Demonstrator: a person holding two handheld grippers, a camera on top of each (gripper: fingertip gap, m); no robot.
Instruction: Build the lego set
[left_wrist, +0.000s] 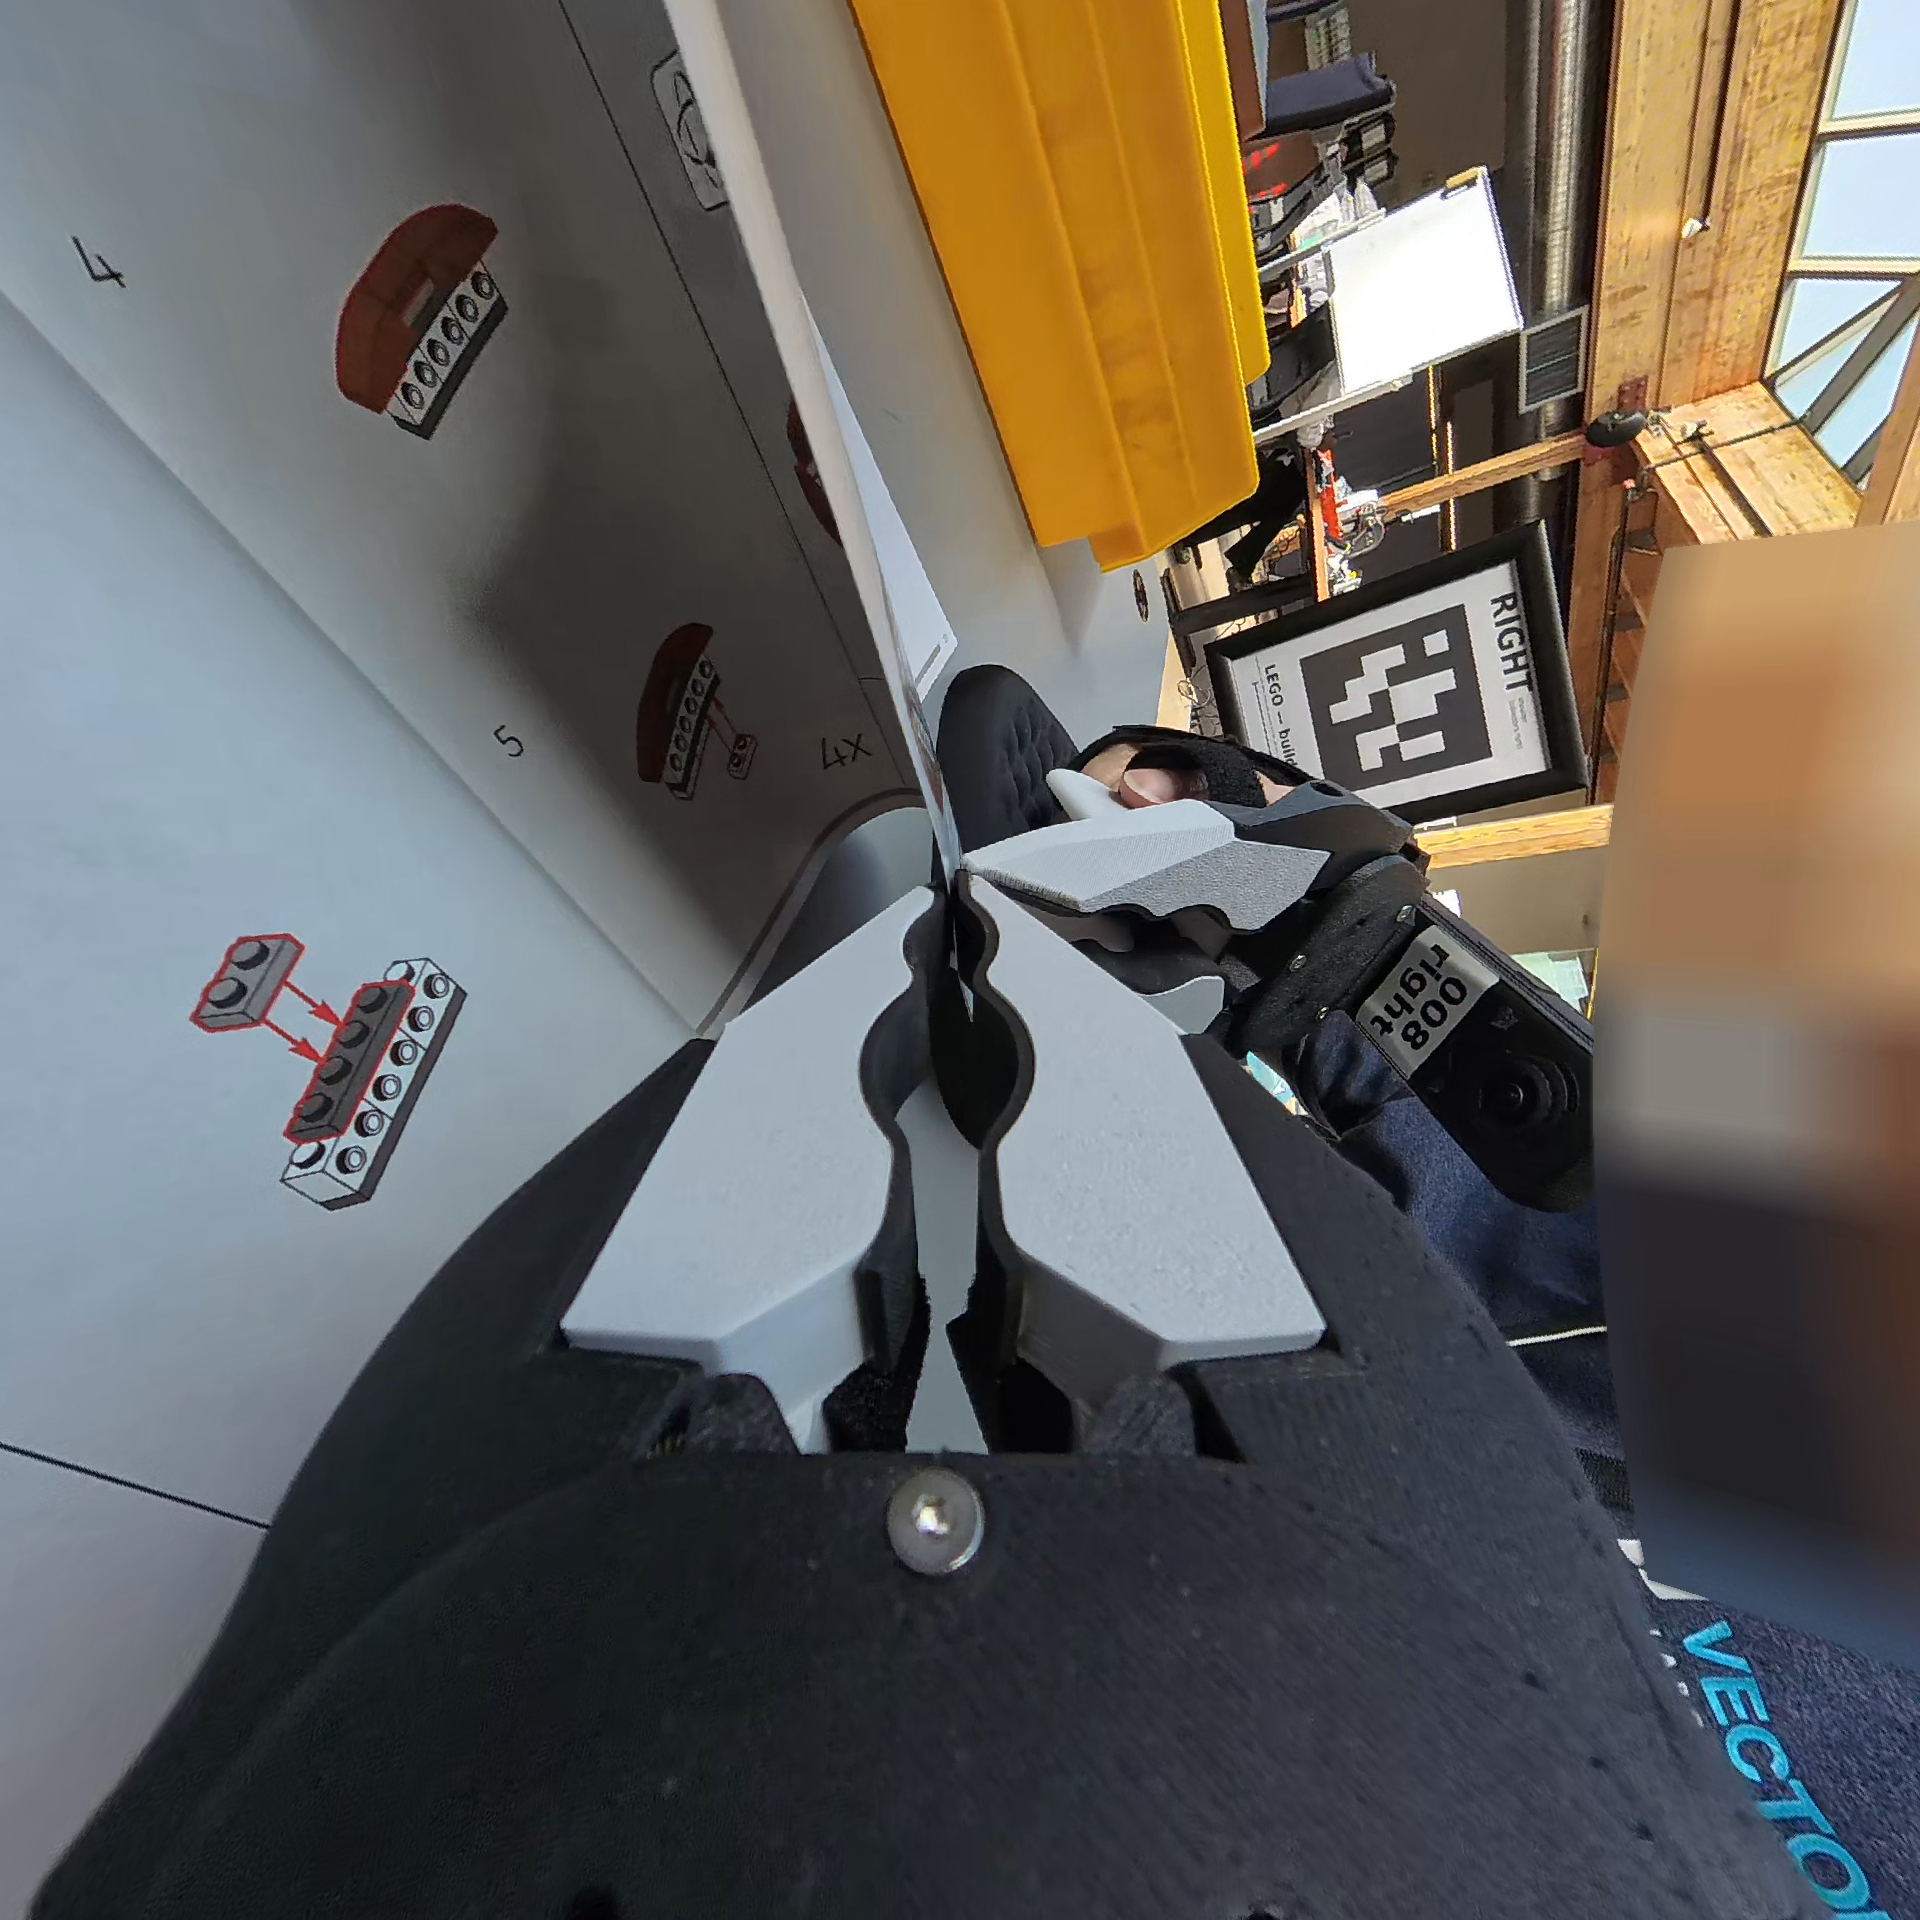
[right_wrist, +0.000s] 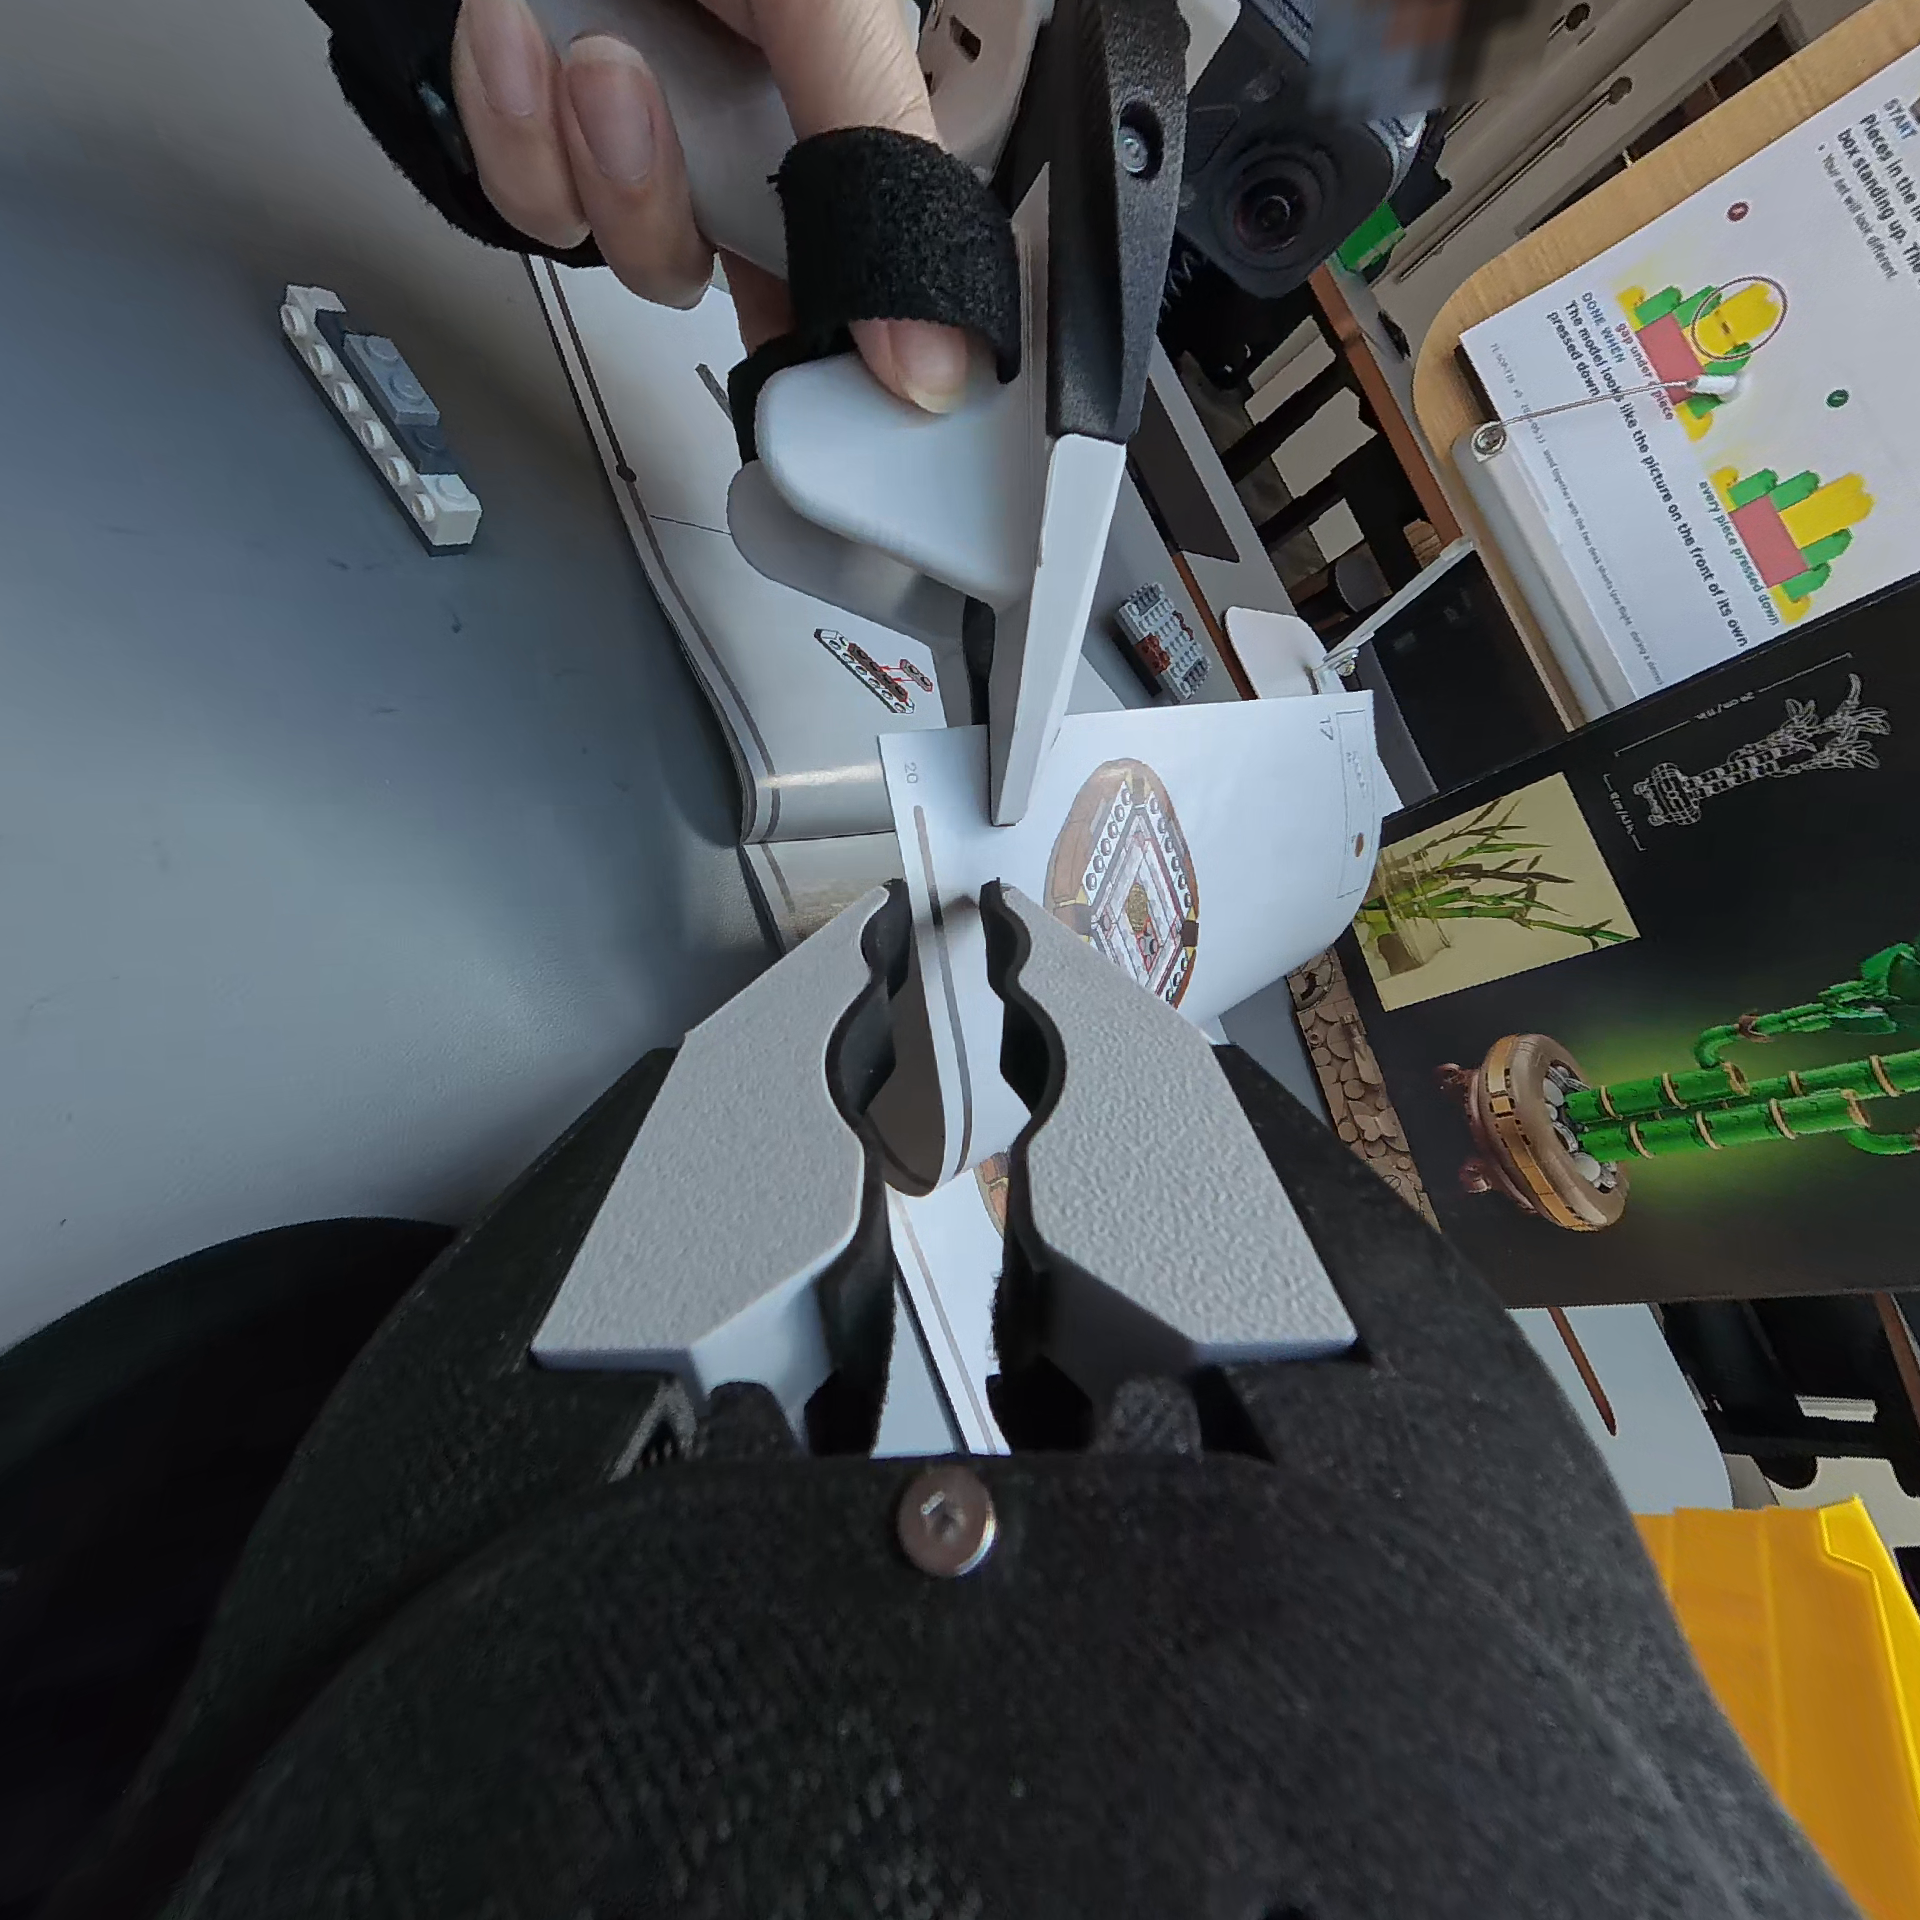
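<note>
A page of the instruction booklet (right_wrist: 1122, 831) is pinched in the left hand-held gripper (right_wrist: 1006, 816); the right hand-held gripper (right_wrist: 940, 904) seems clenched on its edge. The page is to be turned; the part-built lego strip (right_wrist: 379, 416) lies beyond the booklet on the worktop (right_wrist: 260, 831).

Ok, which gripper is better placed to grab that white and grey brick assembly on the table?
Probably the left gripper: it is nearer the brick assembly, while the right gripper has its jaws around the curled page.
</note>
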